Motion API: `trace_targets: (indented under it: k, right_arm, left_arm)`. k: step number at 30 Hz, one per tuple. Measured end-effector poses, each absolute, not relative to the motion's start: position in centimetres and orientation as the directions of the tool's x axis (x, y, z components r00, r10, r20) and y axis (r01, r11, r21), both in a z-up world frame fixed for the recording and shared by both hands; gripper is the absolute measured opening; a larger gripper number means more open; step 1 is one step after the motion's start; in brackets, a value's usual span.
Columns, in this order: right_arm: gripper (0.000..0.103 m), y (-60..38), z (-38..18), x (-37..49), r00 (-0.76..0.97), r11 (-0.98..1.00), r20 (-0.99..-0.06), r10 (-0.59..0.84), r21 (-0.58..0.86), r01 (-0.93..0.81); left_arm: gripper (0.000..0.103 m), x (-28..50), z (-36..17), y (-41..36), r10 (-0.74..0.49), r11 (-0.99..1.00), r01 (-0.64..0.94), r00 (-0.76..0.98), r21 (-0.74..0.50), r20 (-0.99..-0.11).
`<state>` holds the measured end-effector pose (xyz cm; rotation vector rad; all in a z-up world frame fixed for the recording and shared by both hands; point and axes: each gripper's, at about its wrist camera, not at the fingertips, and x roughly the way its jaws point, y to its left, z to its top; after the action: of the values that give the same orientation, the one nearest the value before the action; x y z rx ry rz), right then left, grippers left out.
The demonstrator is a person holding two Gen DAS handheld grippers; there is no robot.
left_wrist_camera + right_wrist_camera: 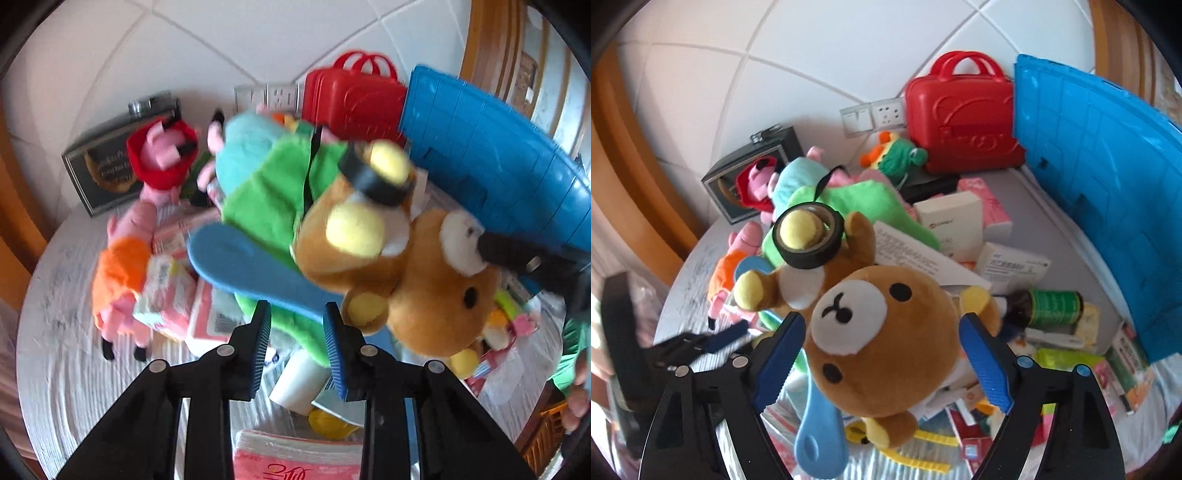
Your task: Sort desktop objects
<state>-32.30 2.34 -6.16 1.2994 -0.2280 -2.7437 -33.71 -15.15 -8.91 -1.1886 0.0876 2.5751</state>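
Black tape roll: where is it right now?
In the right wrist view, the black tape roll sits ringed around the brown teddy bear's raised yellow paw, left of centre, just in front of the green plush.

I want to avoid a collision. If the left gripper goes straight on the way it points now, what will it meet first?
Most likely the green plush with the blue shoehorn across it; both lie just beyond the left gripper. Which is nearer is unclear.
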Motion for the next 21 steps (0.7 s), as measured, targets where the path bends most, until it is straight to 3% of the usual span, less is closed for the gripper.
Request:
trace_targets:
  k: [1,3,4,5,9,13,14,16,21]
  right_arm:
    - [0.086,2.8,-6.2,-32.2,-0.633,-0.985,-0.762,-0.139,0.171,0.010]
    - [0.086,3.8,-6.3,-31.9,-0.634,-0.984,-0.763,-0.127,0.176,-0.015]
    - [0.086,4.5,-6.5,-31.8,-0.631,-0.982,-0.766,-0.121,0.185,-0.036]
    - [0.086,5.0,-6.6,-31.7,-0.628,-0.980,-0.769,-0.120,0.192,-0.048]
    - [0.087,6.9,-7.2,-31.1,-0.619,-0.974,-0.776,-0.120,0.214,-0.080]
    - [0.087,8.1,-7.8,-30.8,-0.608,-0.971,-0.785,-0.118,0.219,-0.093]
    - [0.087,8.3,-8.0,-30.9,-0.605,-0.971,-0.787,-0.118,0.219,-0.095]
    - [0.088,8.4,-8.3,-30.9,-0.598,-0.970,-0.791,-0.125,0.223,-0.093]
    - [0.088,7.6,-8.6,-31.3,-0.592,-0.970,-0.791,-0.153,0.233,-0.061]
  left_arm:
    - [0.030,-33.6,-8.0,-15.1,0.255,-0.950,-0.302,-0.621,-0.073,-0.741]
    - [0.045,-33.6,-5.5,-14.3,0.266,-0.947,-0.315,-0.655,-0.064,-0.707]
    - [0.062,-33.8,-4.8,-13.9,0.259,-0.948,-0.315,-0.664,-0.051,-0.701]
    - [0.071,-34.2,-4.2,-13.3,0.253,-0.947,-0.321,-0.679,-0.031,-0.689]
    - [0.072,-37.5,-4.4,-8.9,0.166,-0.933,-0.343,-0.685,0.113,-0.709]
    - [0.072,-40.9,-7.1,-6.0,0.107,-0.920,-0.358,-0.623,0.161,-0.775]
    - [0.070,-41.4,-7.8,-5.6,0.092,-0.919,-0.355,-0.616,0.172,-0.782]
    - [0.056,-41.5,-8.2,-5.7,0.154,-0.921,-0.375,-0.600,0.106,-0.785]
    - [0.056,-37.1,-4.1,-8.7,0.225,-0.936,-0.348,-0.714,0.056,-0.663]
